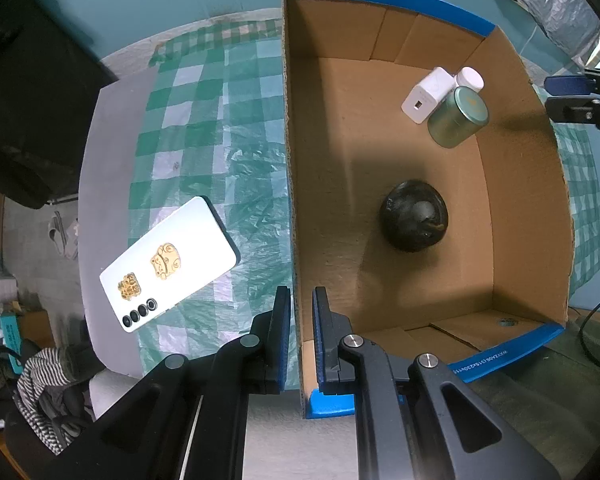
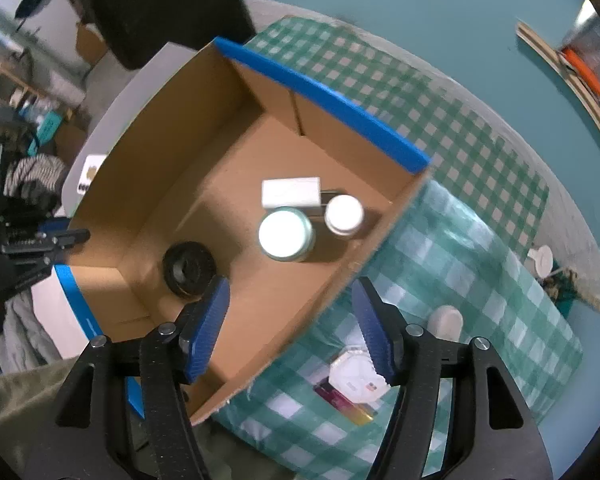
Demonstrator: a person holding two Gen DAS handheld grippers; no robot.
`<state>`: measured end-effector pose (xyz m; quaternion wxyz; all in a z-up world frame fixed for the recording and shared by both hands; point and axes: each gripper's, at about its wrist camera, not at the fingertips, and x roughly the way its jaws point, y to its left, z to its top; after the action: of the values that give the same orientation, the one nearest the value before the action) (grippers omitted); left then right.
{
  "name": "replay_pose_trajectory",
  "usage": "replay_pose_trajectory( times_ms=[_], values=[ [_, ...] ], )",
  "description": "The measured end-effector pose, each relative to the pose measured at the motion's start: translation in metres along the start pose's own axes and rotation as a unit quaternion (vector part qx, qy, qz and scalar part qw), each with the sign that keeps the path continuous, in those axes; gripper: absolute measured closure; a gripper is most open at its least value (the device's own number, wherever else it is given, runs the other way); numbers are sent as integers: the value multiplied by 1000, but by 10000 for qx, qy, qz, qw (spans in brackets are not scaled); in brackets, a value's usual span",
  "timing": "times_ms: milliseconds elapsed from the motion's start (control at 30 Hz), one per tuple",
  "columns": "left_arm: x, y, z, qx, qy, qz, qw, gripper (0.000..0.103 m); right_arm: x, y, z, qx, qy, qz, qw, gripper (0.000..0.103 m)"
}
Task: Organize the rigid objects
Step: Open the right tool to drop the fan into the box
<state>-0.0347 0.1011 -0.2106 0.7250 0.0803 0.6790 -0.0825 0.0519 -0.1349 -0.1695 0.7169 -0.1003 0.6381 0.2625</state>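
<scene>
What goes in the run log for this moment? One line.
left gripper: shut on cardboard box wall | right gripper: open, empty | in box: charger, tin, bottle, black object

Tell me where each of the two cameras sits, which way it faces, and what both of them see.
Left wrist: sits on the left gripper, looking straight down; its jaws pinch the cardboard box wall, white phone on the cloth beside; the right gripper shows at the far rim.
Right wrist: sits on the right gripper, looking steeply down over the box's near wall, jaws apart with nothing between; the left gripper shows at the far wall.
Shared: box, white charger, green tin, white bottle, black round object, phone.
</scene>
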Motion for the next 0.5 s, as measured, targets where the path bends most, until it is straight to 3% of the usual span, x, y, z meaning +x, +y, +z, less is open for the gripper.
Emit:
replay_pose_trajectory(
  times_ms=[500],
  values=[
    [1, 0, 3, -19, 13, -20, 10000, 93, -12, -62, -36, 1086, -80, -76, 9940, 35]
  ],
)
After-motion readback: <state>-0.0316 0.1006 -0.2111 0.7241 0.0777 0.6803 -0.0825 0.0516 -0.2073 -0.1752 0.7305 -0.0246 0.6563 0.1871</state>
